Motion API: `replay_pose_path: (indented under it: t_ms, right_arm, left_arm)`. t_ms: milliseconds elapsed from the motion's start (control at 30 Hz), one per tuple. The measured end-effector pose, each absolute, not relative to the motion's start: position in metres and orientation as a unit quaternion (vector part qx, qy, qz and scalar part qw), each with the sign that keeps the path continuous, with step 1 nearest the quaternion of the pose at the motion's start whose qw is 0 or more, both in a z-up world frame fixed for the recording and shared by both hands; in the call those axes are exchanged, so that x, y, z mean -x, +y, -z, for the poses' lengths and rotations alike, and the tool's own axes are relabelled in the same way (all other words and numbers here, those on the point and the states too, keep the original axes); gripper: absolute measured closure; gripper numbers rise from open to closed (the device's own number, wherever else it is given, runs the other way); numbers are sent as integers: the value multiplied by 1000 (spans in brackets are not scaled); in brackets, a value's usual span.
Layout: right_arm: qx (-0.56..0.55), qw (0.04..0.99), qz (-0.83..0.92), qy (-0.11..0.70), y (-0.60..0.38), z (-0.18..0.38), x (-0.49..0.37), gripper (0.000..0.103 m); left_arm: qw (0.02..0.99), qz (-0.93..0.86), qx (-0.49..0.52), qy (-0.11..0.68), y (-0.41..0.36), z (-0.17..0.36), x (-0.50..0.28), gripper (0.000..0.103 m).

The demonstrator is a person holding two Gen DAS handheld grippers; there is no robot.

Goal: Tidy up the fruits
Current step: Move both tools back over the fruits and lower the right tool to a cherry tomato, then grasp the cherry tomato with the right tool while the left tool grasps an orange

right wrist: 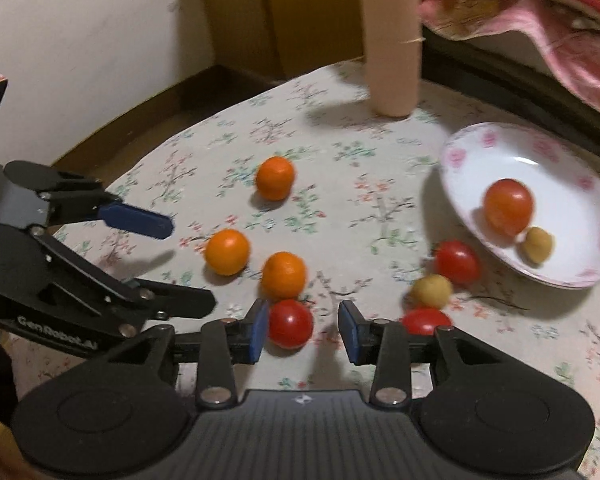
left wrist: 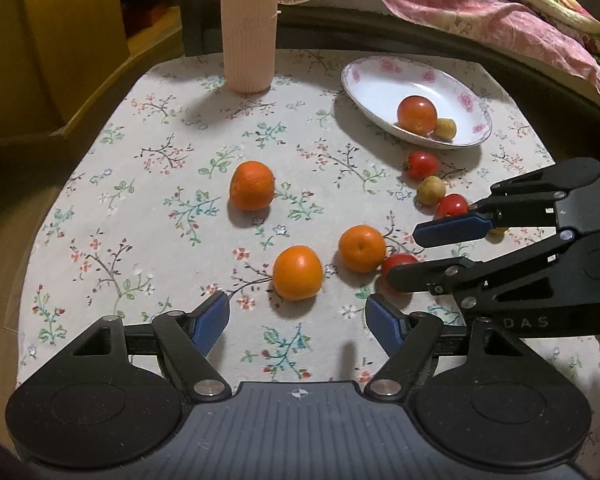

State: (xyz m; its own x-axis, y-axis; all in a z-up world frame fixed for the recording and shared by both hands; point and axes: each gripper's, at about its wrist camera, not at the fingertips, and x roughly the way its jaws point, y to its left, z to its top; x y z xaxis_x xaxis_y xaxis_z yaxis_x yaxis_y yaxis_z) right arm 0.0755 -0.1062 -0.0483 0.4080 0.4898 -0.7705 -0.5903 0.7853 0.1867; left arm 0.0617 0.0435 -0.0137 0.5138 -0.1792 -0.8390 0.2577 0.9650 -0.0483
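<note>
Plate (right wrist: 580,276) holds a tomato and one small yellow fruit | three oranges, three tomatoes still on table (left wrist: 140,208) | right tongs (right wrist: 303,330) wide around tomato (right wrist: 290,324) | left tongs (left wrist: 298,322) wide, empty

Three oranges (left wrist: 252,186) (left wrist: 298,273) (left wrist: 362,249) are counted on the cloth. Four red tomatoes can be seen: one (right wrist: 508,207) on the plate (right wrist: 572,152), three (right wrist: 457,261) (right wrist: 291,323) (right wrist: 426,320) off it. Two small yellow fruits (right wrist: 539,245) (right wrist: 432,291) are clearly seen; a possible third is mostly hidden. One plate and one pink cup (left wrist: 250,24) are present.
</note>
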Motion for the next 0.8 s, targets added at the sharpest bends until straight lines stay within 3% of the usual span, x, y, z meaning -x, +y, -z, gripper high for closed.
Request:
replay_pose_path:
  t_ms: [800]
  right_arm:
    - [-7,809,-327,488,-102,61,-93,69]
  left_arm:
    - [869,115,-56,478,46,20,-67,19]
